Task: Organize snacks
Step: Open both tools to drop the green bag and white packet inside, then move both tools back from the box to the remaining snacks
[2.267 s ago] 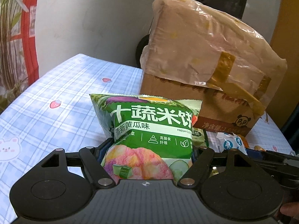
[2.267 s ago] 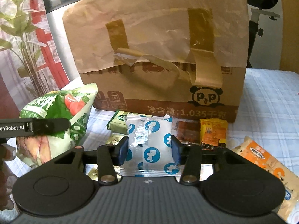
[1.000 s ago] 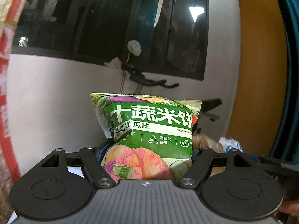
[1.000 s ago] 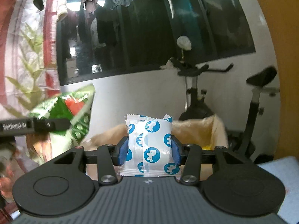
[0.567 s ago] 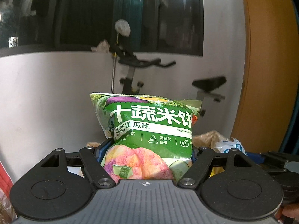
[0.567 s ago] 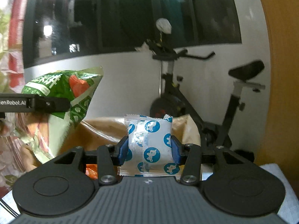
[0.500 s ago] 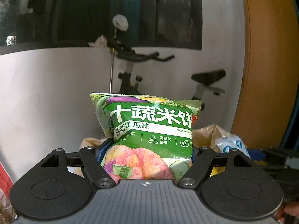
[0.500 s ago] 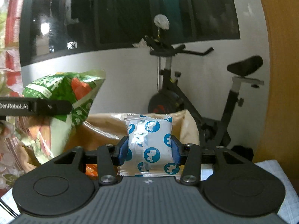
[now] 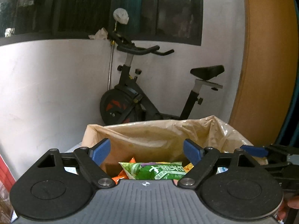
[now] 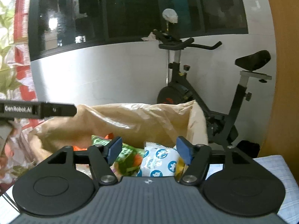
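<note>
Left wrist view shows the left tongs (image 9: 145, 151) spread wide with nothing between the blue pads, and they hang over the open top of the brown bag (image 9: 158, 132). Right below them, down inside the bag, lies the green snack pack (image 9: 157, 170). It lies flat, and its long side runs from left to right across the view, the same way the gap of the tongs runs. Some orange packs (image 9: 121, 175) peek out beside it. In the right wrist view the right tongs (image 10: 149, 148) are spread wide too and hold nothing. Under them sits the white pack with blue dots (image 10: 160, 163), with the green snack pack touching it on its left side. The white pack lies a bit tilted, with its crimped top edge pointing away from the camera. A yellow pack (image 10: 180, 166) shows just to its right. The arm of the left tongs pokes in at the left edge of this view, so both tongs are close together over the same bag. Both packs look to be in the bag already, so this step seems done. For the next snack, I think both tongs must lift up and come back toward the table (image 10: 272, 169), whose checked cloth shows at the lower right of the right wrist view, nearer the right hand.
</note>
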Demonstrator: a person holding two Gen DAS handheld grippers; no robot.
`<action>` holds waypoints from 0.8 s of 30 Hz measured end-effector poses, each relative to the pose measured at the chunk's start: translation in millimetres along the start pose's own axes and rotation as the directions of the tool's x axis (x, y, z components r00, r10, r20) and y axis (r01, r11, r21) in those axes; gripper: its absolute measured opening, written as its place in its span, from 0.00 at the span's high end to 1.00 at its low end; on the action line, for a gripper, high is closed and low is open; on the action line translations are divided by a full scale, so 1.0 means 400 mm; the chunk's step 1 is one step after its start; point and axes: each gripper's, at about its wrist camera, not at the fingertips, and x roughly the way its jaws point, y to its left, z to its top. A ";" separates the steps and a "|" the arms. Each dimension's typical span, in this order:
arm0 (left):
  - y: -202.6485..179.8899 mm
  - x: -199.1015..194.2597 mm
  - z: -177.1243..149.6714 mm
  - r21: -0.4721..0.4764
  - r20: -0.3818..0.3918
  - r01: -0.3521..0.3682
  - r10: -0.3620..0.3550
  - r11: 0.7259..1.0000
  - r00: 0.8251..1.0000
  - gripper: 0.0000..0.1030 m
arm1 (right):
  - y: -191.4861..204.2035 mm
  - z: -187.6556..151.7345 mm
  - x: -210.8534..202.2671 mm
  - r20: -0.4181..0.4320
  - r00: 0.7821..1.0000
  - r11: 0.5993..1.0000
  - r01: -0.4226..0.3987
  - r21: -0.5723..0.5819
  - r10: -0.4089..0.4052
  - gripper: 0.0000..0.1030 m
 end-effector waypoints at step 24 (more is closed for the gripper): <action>0.022 -0.229 -0.158 -0.050 0.076 -0.037 0.041 0.998 0.996 0.16 | 0.056 -0.083 -0.152 0.013 0.998 0.996 -0.067 -0.060 0.068 0.24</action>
